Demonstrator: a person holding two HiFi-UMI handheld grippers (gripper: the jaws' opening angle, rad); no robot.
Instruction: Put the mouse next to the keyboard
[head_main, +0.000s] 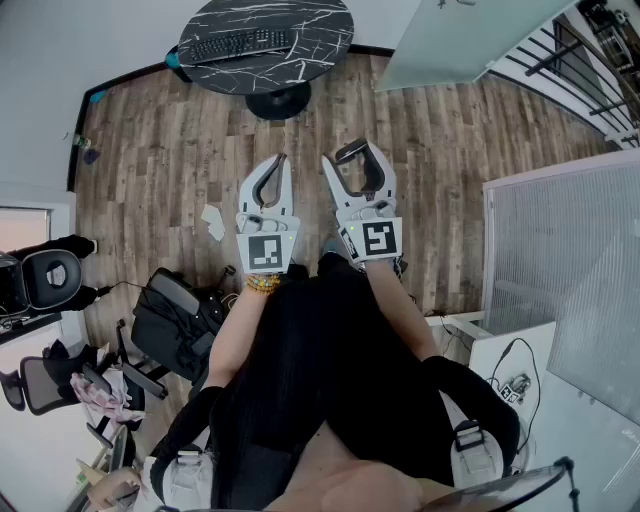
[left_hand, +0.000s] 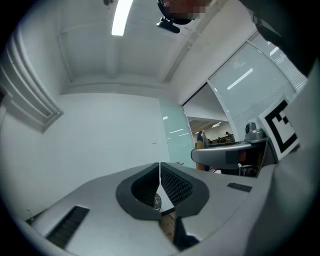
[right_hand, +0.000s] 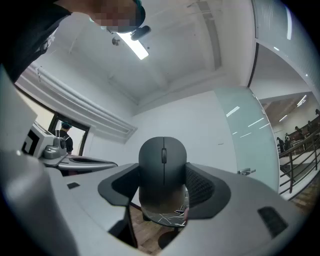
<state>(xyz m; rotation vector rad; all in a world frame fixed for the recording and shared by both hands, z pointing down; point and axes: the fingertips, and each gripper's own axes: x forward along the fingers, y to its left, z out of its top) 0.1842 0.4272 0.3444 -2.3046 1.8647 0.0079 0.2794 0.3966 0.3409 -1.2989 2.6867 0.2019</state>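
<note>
A dark grey mouse (right_hand: 162, 170) stands upright between the pads of my right gripper (right_hand: 162, 189), which is shut on it and holds it in the air. In the head view that mouse (head_main: 352, 152) shows at the tips of the right gripper (head_main: 356, 165), over the wooden floor. My left gripper (head_main: 283, 162) hangs beside it, shut with nothing in it; its pads (left_hand: 172, 186) meet. A black keyboard (head_main: 240, 43) lies on the left part of a round black marble table (head_main: 310, 30), well ahead of both grippers. A part of the table (right_hand: 167, 216) shows under the mouse.
Black office chairs (head_main: 165, 320) and a bag stand at the left. A white scrap of paper (head_main: 213, 222) lies on the floor. A ribbed glass partition (head_main: 560, 260) and a white cabinet (head_main: 505, 365) close the right side. The table has a black foot (head_main: 277, 101).
</note>
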